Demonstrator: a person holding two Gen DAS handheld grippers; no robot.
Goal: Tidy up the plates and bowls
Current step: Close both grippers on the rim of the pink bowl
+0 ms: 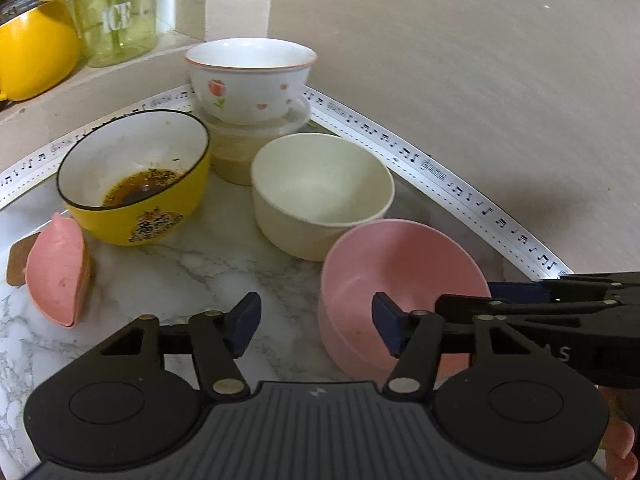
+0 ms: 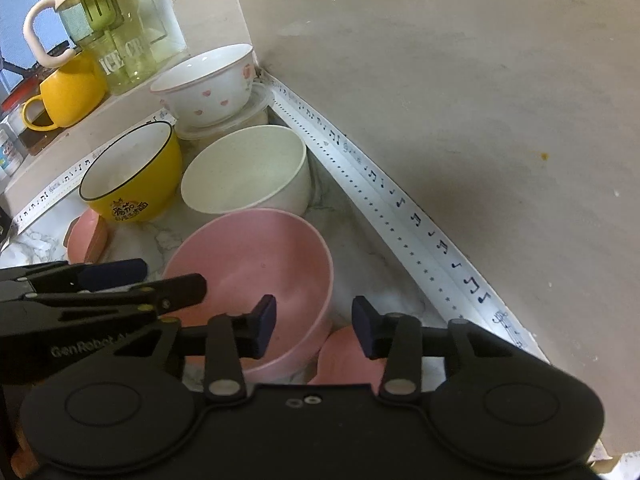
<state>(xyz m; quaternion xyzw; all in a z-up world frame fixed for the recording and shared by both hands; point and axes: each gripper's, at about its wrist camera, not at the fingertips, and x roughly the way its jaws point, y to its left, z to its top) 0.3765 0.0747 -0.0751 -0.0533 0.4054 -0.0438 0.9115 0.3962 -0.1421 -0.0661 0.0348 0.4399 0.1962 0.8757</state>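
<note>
A pink bowl (image 1: 400, 280) (image 2: 256, 276) stands on the marble counter nearest both grippers. My left gripper (image 1: 316, 326) is open, its right finger over the bowl's inside and its left finger outside the rim. My right gripper (image 2: 314, 330) is open astride the bowl's right rim, left finger inside. Behind stand a cream bowl (image 1: 320, 196) (image 2: 248, 176), a yellow bowl (image 1: 136, 176) (image 2: 128, 176) with brown sauce residue, and a white flowered bowl (image 1: 250, 76) (image 2: 208, 84) on a clear plastic container (image 1: 240, 148). A pink leaf-shaped dish (image 1: 56, 272) (image 2: 86, 236) lies left.
A beige wall (image 1: 480, 80) (image 2: 460, 120) meets the counter along a white music-note strip (image 1: 440, 172) (image 2: 400, 208). A ledge holds a yellow mug (image 2: 64, 92) and a green glass jug (image 2: 116, 28). Another pink dish (image 2: 348, 356) lies under my right gripper.
</note>
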